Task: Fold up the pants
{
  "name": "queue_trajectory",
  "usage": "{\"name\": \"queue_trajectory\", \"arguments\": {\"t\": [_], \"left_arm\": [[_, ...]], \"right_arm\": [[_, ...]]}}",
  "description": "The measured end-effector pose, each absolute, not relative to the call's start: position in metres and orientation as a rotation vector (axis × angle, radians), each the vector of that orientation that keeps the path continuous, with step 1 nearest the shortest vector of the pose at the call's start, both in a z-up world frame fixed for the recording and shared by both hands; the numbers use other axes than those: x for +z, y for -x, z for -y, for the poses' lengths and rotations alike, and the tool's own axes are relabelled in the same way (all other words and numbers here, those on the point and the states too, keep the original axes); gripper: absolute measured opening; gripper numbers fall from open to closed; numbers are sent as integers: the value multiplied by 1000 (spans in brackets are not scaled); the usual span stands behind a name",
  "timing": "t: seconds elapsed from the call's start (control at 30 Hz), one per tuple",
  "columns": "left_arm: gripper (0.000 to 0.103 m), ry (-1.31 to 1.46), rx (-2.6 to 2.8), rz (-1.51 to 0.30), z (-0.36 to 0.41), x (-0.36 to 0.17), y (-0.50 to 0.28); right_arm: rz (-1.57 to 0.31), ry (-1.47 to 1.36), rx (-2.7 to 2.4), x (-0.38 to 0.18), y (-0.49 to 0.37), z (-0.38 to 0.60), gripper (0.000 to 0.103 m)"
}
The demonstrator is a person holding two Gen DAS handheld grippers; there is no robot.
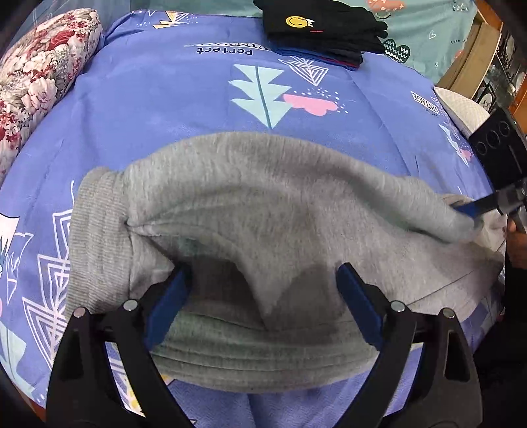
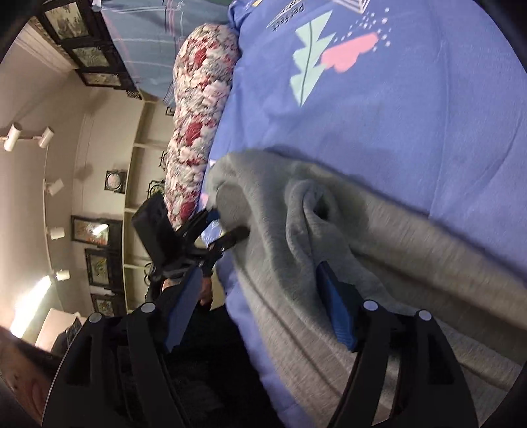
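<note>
We take the pants (image 1: 263,210) as our landmark; they lie grey and partly folded on the blue sheet (image 1: 164,98), long axis running left to right across the left wrist view, ribbed waistband at their left end; left of them lies a floral pillow (image 1: 42,75), beyond them a black stack (image 1: 322,29). Our left gripper (image 1: 263,296) sits at their near edge with jaws spread wide, cloth bunched between the pads but, we judge, not pinched. At their right end our right gripper (image 2: 260,316) stands fairly open, one pad against a fold, the other off the cloth, gripping nothing; the left gripper seems nearer the waistband, the right nearer the leg end we would fold across.
</note>
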State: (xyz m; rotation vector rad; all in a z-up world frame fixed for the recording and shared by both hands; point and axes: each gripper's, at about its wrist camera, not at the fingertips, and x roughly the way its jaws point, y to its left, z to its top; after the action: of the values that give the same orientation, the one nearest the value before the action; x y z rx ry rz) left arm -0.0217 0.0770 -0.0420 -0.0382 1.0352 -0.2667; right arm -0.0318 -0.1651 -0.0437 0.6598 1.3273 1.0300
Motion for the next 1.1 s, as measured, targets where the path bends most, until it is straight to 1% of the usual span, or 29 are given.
{"name": "queue_trajectory", "arguments": {"t": [0.2,0.37,0.5,0.6,0.67,0.7,0.73,0.77,0.8,0.9,1.07,1.1], "left_arm": [[92,43,-274,-1021,-79,-43,25],[92,43,-272,-1007,-78,-44,29],[92,50,-273,-999,-79,-44,32],[92,51,-270,-992,-78,-44,34],[92,53,-271,-987,-79,-44,36],[92,53,-275,-985,-80,-44,37],[92,53,-280,-983,-80,-44,37],[92,53,-287,-982,-81,-44,38],[92,53,-290,-982,-82,-45,39],[92,46,-295,-983,-82,-44,40],[92,52,-295,-980,-84,-43,43],[92,54,-296,-979,-84,-42,43]], "right_arm": [[-1341,-624,985,-40,40,176,73],[-1326,-627,893,-50,15,177,73],[-1417,-643,962,-70,-17,140,73],[-1426,-646,1020,-72,-34,111,73],[-1377,-684,1009,-71,-41,110,67],[-1335,-719,1010,-69,-44,114,55],[-1294,-741,1008,-66,-46,121,39],[-1266,-759,1012,-65,-46,127,29],[-1232,-772,1023,-61,-45,133,12],[-1143,-757,973,-51,-43,148,11],[-1194,-638,906,-44,-43,141,10],[-1210,-603,907,-42,-43,138,14]]}}
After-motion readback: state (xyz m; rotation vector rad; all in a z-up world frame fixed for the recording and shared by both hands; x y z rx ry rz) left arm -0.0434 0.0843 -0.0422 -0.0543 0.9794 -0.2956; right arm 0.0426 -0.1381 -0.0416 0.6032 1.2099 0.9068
